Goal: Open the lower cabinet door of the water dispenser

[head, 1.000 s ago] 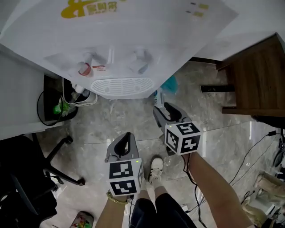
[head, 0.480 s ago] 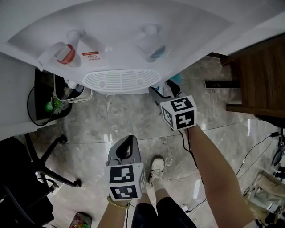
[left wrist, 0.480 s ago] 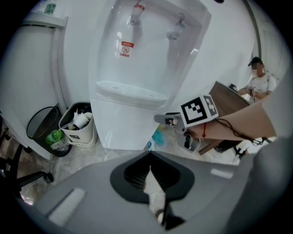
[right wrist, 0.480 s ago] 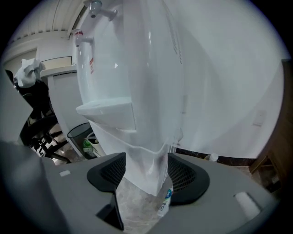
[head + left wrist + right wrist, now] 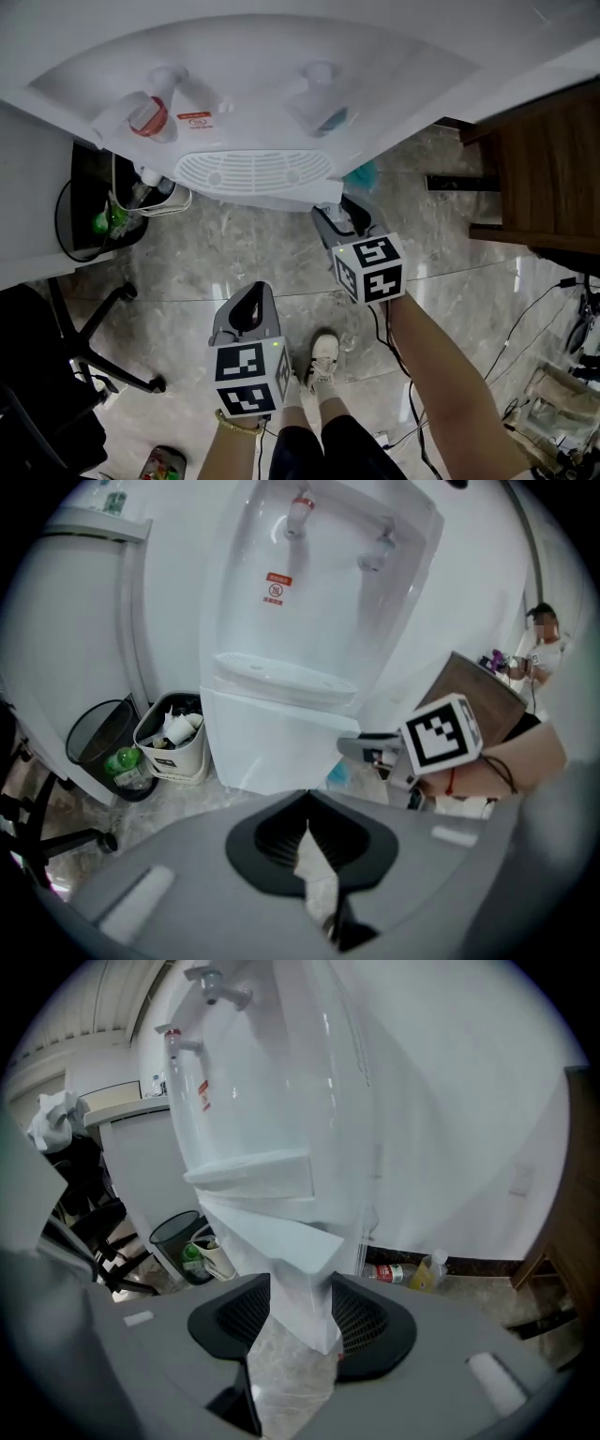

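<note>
The right gripper [image 5: 336, 214] held its jaws partly apart, having just been closing, with the near right corner of the lower cabinet door [image 5: 291, 1241] filling the gap, though whether the pads pressed it could not be told; the left gripper [image 5: 253, 298] hung nearer, jaws all but together on nothing. The water dispenser [image 5: 253, 112] stood at the far side on a glossy marble floor [image 5: 234, 258]. A black bin [image 5: 94, 225] and a chair [image 5: 56, 375] crowded the left, and a wooden cabinet [image 5: 548, 178] closed the right, leaving open floor between.
</note>
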Demonstrator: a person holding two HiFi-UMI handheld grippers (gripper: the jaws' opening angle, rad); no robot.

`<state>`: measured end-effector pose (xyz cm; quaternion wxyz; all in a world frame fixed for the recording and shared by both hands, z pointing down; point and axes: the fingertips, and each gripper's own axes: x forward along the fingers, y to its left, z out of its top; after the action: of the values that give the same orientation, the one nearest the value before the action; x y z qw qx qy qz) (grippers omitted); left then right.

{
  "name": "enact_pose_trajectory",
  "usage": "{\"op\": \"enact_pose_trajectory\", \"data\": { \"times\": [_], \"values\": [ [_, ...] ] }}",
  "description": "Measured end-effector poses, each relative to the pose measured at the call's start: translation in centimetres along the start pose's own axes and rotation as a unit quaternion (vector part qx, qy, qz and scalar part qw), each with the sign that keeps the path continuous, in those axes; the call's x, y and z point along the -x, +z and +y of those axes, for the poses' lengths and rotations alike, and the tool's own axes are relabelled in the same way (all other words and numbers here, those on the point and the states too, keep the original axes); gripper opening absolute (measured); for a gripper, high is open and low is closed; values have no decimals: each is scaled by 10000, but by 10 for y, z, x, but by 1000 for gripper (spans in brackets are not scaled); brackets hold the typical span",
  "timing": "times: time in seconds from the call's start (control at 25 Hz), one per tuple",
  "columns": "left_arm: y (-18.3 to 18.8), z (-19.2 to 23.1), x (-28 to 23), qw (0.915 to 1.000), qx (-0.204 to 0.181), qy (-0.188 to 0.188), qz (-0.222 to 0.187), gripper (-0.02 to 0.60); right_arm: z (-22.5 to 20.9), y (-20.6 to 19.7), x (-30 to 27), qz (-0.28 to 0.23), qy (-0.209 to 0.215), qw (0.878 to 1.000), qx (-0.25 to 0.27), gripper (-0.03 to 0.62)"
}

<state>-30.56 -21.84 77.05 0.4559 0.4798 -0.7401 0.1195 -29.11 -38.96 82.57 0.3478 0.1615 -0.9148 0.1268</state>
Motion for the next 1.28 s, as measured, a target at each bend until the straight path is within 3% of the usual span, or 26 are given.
{"op": "enact_pose_trajectory", "data": {
  "times": [0.24, 0.48, 0.92, 1.16, 1.28],
  "values": [
    [-20, 16, 14, 9998, 89, 139, -94, 8, 56, -40, 37, -44, 134, 9985, -529, 193],
    [-61, 56, 35, 9972, 492, 527, -201, 8, 132, -71, 60, 93, 486, 9948, -892, 182],
    [-126, 127, 84, 9869, 1149, 1111, -216, 8, 279, -91, 55, 483, 1583, 9845, -574, 123],
    [-136, 150, 100, 9825, 1316, 1281, -302, 8, 309, -93, 43, 563, 1774, 9823, -228, 104],
    [-139, 152, 104, 9817, 1362, 1287, -329, 8, 311, -93, 50, 580, 1739, 9829, -185, 41]
  ]
}}
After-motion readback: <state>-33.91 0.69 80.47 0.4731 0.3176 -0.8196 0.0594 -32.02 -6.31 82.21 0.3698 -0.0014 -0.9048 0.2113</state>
